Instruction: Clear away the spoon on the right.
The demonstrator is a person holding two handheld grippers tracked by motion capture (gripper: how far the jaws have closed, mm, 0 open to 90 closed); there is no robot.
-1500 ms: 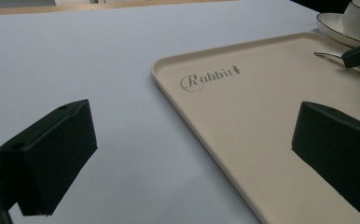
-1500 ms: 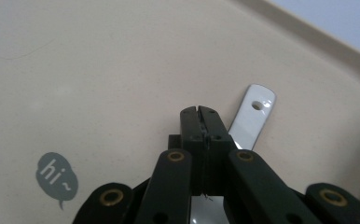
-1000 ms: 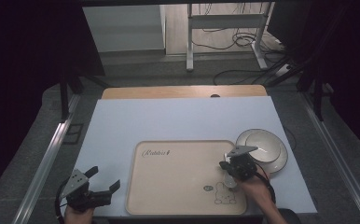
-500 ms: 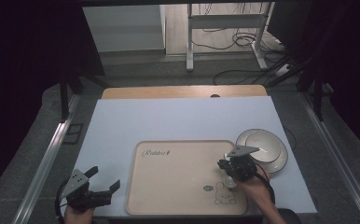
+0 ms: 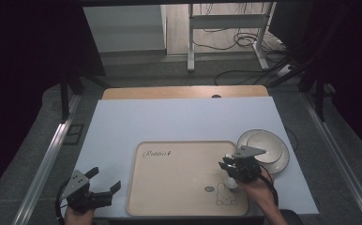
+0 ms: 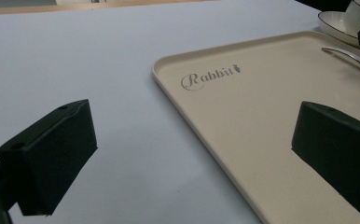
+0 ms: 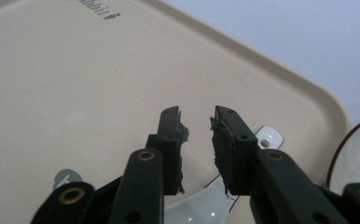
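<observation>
A beige tray (image 5: 179,183) printed with "Rabbit" and a rabbit drawing lies at the table's front centre. On its right part lies a white spoon (image 5: 231,181). My right gripper (image 5: 227,165) hovers just over the spoon. In the right gripper view the gripper (image 7: 197,116) is open with a narrow gap and only tray between the jaws. The spoon (image 7: 267,137) runs under the right-hand jaw. My left gripper (image 5: 106,179) stands open at the front left beside the tray, its jaws wide apart and empty in the left gripper view (image 6: 192,154).
Stacked white plates (image 5: 269,150) with a dark rim sit just right of the tray, close to my right gripper. The white table top (image 5: 169,122) stretches away behind the tray, with a wooden strip (image 5: 184,92) along its far edge.
My right gripper has edged slightly left over the tray's right part. The left gripper has not moved.
</observation>
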